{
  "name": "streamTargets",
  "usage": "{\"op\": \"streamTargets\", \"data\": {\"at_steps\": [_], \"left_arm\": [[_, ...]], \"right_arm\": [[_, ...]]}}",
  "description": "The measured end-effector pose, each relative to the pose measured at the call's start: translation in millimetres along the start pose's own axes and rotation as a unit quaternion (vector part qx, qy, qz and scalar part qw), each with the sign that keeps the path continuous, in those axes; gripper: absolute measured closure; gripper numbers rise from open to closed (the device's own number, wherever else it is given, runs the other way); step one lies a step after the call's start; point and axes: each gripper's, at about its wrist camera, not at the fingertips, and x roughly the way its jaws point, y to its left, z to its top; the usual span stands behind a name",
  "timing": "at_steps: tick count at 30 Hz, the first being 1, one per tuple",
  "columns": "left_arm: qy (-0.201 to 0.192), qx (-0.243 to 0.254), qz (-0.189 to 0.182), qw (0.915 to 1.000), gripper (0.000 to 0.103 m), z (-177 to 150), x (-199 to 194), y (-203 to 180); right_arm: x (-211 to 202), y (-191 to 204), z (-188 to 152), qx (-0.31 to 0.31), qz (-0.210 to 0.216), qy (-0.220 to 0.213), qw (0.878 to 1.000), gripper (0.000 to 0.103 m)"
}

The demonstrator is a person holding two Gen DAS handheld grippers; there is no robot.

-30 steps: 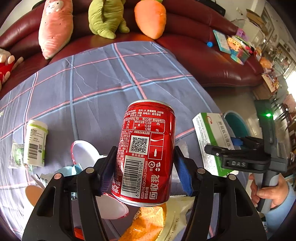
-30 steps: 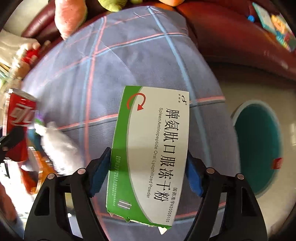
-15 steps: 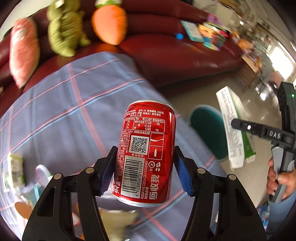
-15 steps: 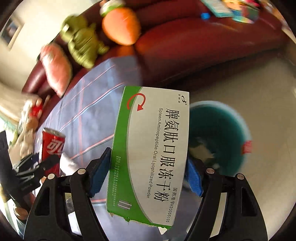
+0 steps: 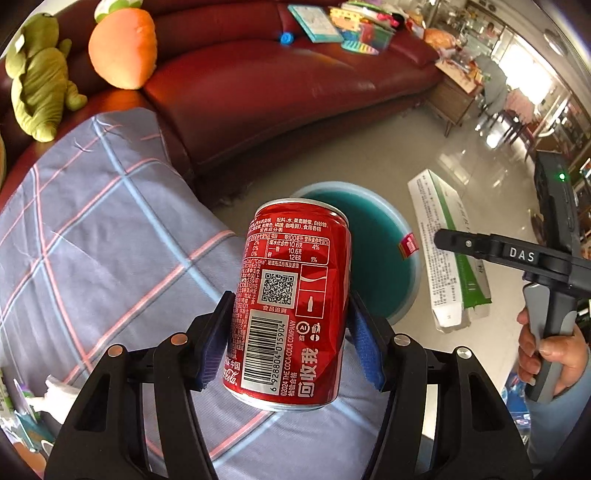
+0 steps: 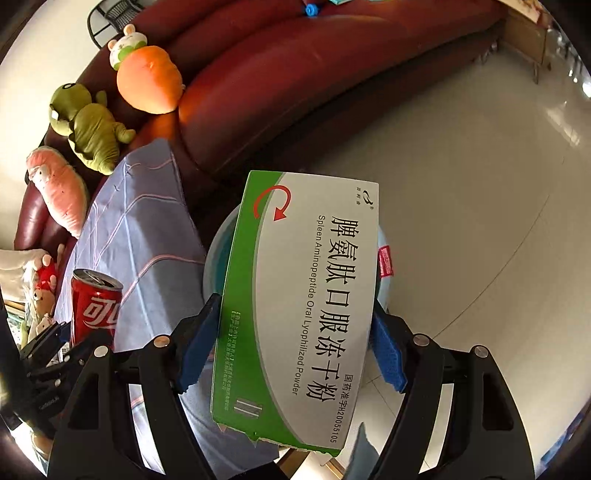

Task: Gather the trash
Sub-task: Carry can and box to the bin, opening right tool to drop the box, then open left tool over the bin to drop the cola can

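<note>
My left gripper (image 5: 291, 334) is shut on a red cola can (image 5: 291, 295), its blue pads pressing both sides. The can hangs over the edge of the checked tablecloth (image 5: 103, 236), just short of a teal bin (image 5: 373, 251) on the floor. My right gripper (image 6: 291, 349) is shut on a green and white medicine box (image 6: 299, 310), held above the same teal bin (image 6: 218, 258), which the box mostly hides. In the left wrist view the box (image 5: 448, 251) and the right gripper (image 5: 454, 243) hang to the right of the bin. The can (image 6: 94, 306) shows at the left of the right wrist view.
A dark red sofa (image 5: 280, 85) runs behind the table, with an orange plush (image 5: 123, 48) and a green plush (image 5: 40, 77) on it. Books and toys (image 5: 343, 29) lie on its far seat. Glossy floor (image 6: 461, 184) spreads to the right. Scraps (image 5: 33, 398) stay at the cloth's lower left.
Both grippers have swung right, off the cluttered table toward the floor bin, each rolling as it went. The can and the box stayed gripped. The bin now lies under both.
</note>
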Motion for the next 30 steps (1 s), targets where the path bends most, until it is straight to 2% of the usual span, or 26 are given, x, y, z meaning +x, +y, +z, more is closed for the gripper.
{"op": "streamTargets", "data": {"at_steps": [9, 17, 19, 27, 28, 30], "left_arm": [[0.013, -0.002, -0.003, 0.9999, 0.042, 9, 16, -1], [0.024, 0.001, -0.015, 0.9996, 0.042, 11, 30, -11], [0.025, 0.007, -0.019, 0.9995, 0.042, 13, 33, -16], [0.032, 0.024, -0.028, 0.9988, 0.040, 20, 53, -35], [0.034, 0.022, -0.025, 0.9989, 0.039, 21, 56, -37], [0.039, 0.019, -0.023, 0.9988, 0.023, 22, 59, -39]], "right_arm": [[31, -4, 11, 0.009, -0.003, 0.029, 1.000, 0.026], [20, -9, 5, 0.004, -0.025, 0.031, 0.999, 0.026], [15, -10, 5, 0.003, -0.032, 0.029, 0.999, 0.021], [-3, -18, 3, 0.006, -0.056, 0.017, 0.998, 0.021], [-4, -18, 3, 0.006, -0.060, 0.016, 0.998, 0.021], [-6, -20, 2, 0.006, -0.064, 0.016, 0.998, 0.021]]}}
